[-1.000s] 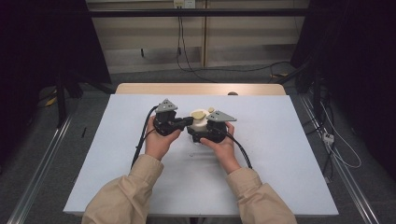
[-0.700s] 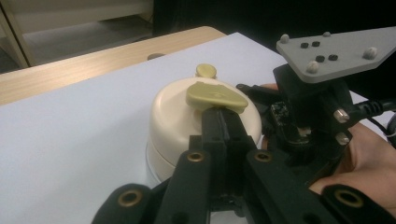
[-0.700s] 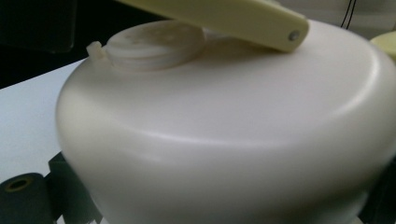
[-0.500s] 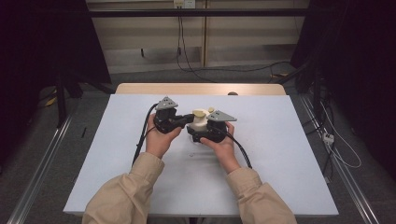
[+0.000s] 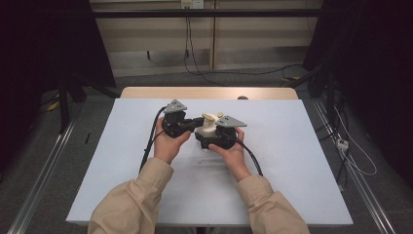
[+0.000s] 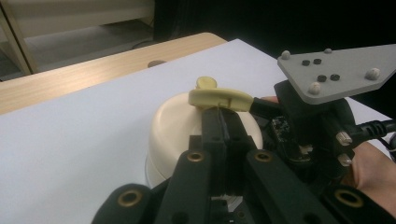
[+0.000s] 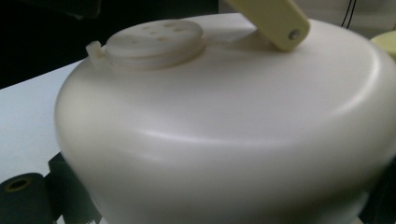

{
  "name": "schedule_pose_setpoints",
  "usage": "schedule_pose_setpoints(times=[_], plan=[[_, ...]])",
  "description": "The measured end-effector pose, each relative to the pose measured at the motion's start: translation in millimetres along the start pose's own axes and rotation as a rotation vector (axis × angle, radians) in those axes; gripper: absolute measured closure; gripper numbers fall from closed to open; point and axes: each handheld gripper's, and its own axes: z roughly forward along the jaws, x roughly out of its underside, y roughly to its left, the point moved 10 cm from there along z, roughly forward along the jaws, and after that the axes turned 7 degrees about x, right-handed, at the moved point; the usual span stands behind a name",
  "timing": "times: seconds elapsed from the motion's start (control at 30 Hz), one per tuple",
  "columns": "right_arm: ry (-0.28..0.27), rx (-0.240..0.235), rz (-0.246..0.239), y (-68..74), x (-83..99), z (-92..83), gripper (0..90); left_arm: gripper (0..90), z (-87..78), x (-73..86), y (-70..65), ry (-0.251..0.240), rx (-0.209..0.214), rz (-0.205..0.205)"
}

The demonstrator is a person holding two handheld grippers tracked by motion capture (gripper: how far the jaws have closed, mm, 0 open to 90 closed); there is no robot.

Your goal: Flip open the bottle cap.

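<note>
your left hand-held gripper (image 6: 223, 128) has its jaws pressed together just under the cream lever (image 6: 220, 98); your right hand-held gripper (image 5: 210, 138) pinches the round cream container (image 7: 224, 135) over the bench (image 5: 302, 146).

Cream container (image 7: 224, 140): smooth plastic, soft satin sheen. Perforated cap (image 7: 156, 42): matt plastic. Left gripper (image 6: 224, 126) jaws: matt black plastic, brass-coloured pivot bushings. Right gripper (image 5: 207, 137) top plate: flat grey, matt. Tabletop (image 5: 302, 161): matt white sheet over light wood. Sleeves (image 5: 131, 204): tan cloth.
</note>
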Motion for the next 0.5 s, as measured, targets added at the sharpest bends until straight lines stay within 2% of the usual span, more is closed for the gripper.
schedule_pose_setpoints(times=[0.5], plan=[[-0.001,0.002,0.001,0.1,0.0,0.0,6.0,90.0,-0.2,-4.8,0.1,-0.001,-0.008,0.004]])
